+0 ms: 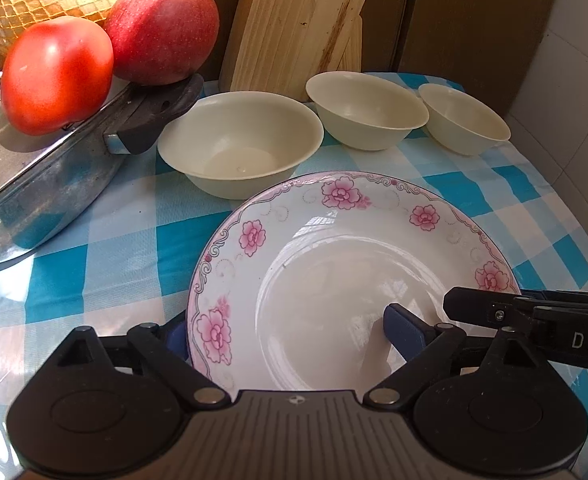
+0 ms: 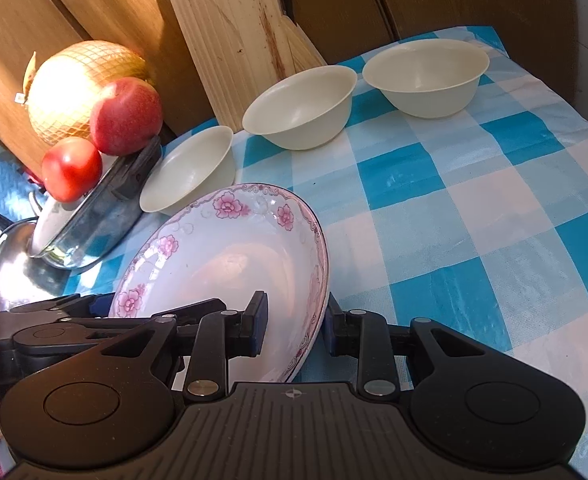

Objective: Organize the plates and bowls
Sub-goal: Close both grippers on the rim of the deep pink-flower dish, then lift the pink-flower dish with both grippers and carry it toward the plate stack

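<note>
A white plate (image 1: 354, 264) with pink flowers round its rim is being held over a blue-and-white checked cloth (image 2: 474, 208), which is covering the table. It is being gripped from two sides at once. The left gripper (image 1: 289, 336) is being kept closed on the plate's near-left rim — one blue pad (image 1: 404, 330) is resting inside the dish, the other is mostly hidden under the edge. The right gripper (image 2: 294, 324) is being kept closed on the opposite rim, with one finger inside the plate and one outside it; in the left wrist view its black finger (image 1: 494, 312) is being seen reaching in from the right. In the right wrist view the plate is being seen tilted, its far rim raised toward the bowls.

Behind the plate, three cream bowls are being left upright on the cloth in a row, apart from one another: a large bowl (image 1: 239, 144) nearest the pan, a middle bowl (image 1: 368, 110), and a far bowl (image 1: 464, 118) by the cloth's edge. All three are being shown empty.

To the left, a metal pan (image 1: 49, 192) with a glass lid is being used as a perch — a tomato (image 1: 55, 74) and an apple (image 1: 161, 28) are being carried on it, with a netted melon (image 2: 81, 88) behind. A wooden cutting board (image 1: 298, 24) is being leaned against the brown wall.
</note>
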Demonstrator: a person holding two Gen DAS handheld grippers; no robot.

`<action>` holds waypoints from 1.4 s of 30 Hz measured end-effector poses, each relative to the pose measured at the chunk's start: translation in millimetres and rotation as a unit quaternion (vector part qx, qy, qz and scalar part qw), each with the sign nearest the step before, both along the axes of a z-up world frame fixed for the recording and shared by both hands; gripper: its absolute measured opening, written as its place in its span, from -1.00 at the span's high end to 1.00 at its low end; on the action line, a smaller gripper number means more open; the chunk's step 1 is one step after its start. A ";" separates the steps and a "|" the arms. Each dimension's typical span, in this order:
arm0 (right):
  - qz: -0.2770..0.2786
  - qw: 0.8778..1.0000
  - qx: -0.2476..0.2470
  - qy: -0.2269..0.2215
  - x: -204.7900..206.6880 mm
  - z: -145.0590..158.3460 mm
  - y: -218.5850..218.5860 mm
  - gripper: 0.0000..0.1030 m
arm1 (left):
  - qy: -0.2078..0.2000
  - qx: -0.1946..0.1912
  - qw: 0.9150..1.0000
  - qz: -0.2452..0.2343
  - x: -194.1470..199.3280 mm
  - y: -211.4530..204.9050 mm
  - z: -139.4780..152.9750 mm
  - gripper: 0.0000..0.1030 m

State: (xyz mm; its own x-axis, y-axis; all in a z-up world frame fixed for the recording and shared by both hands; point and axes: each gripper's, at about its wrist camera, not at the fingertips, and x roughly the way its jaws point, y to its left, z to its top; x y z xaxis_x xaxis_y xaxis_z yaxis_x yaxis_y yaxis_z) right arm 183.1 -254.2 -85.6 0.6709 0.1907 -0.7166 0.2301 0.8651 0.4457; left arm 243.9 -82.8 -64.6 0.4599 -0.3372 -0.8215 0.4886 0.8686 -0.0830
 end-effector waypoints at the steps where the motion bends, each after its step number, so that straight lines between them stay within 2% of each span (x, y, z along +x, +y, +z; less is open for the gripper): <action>1: 0.004 1.000 -0.002 -0.001 -0.7 0.6 1.2 0.30 | -0.003 0.002 1.000 0.001 -1.6 1.4 1.3 -0.70; 5: 0.005 1.000 -0.010 -0.008 2.1 4.4 6.5 0.30 | -0.011 0.001 1.000 0.013 -1.9 6.8 5.0 -0.67; 9: 0.016 1.000 -0.017 -0.007 12.3 4.6 14.6 0.30 | 0.009 -0.011 0.999 0.037 8.7 18.5 0.0 -0.66; 11: 0.019 1.000 -0.022 -0.001 15.4 0.9 18.2 0.30 | -0.003 0.001 0.999 0.033 7.5 18.6 -0.5 -0.65; 14: 0.022 0.999 -0.025 -0.006 15.0 2.0 18.1 0.28 | -0.001 -0.001 1.000 0.031 7.6 21.0 0.1 -0.65; 17: 0.018 1.000 -0.017 -0.015 16.6 1.3 16.0 0.16 | -0.012 0.006 1.000 0.022 8.0 19.3 0.0 -0.73; 18: 0.013 1.000 -0.020 -0.019 16.9 1.5 15.7 -0.03 | -0.019 0.011 1.000 0.020 8.0 18.4 0.0 -0.74; 20: 0.011 1.000 -0.011 -0.019 19.8 0.5 14.4 -0.08 | -0.027 0.015 0.999 0.024 8.8 18.8 -1.0 -0.86; 24: 0.011 1.000 -0.012 -0.018 23.0 -0.3 15.9 -0.06 | -0.018 -0.003 0.999 0.034 15.6 24.0 -5.5 -0.91; 26: 0.011 1.000 -0.010 -0.018 24.0 -1.3 16.7 0.06 | -0.025 -0.004 0.999 0.035 14.9 24.6 -6.3 -0.91; 28: 0.006 1.000 -0.007 -0.018 24.6 -1.9 15.7 0.09 | -0.031 -0.007 0.999 0.033 13.8 23.6 -7.1 -0.91; 31: -0.003 1.000 -0.003 -0.013 25.2 -2.9 12.8 0.25 | -0.023 -0.007 0.999 0.022 16.9 15.3 -4.7 -0.75; 42: -0.012 1.000 0.007 -0.012 20.9 -0.1 12.6 0.27 | -0.008 -0.011 0.999 0.041 15.8 15.6 -2.8 -0.66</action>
State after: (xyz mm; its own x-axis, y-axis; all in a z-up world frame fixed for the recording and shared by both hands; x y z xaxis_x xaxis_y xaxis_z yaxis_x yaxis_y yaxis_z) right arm 204.0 -241.6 -85.7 0.6922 0.1842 -0.6978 0.2396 0.8534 0.4629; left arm 259.7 -67.2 -67.4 0.4997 -0.3153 -0.8068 0.4168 0.9040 -0.0951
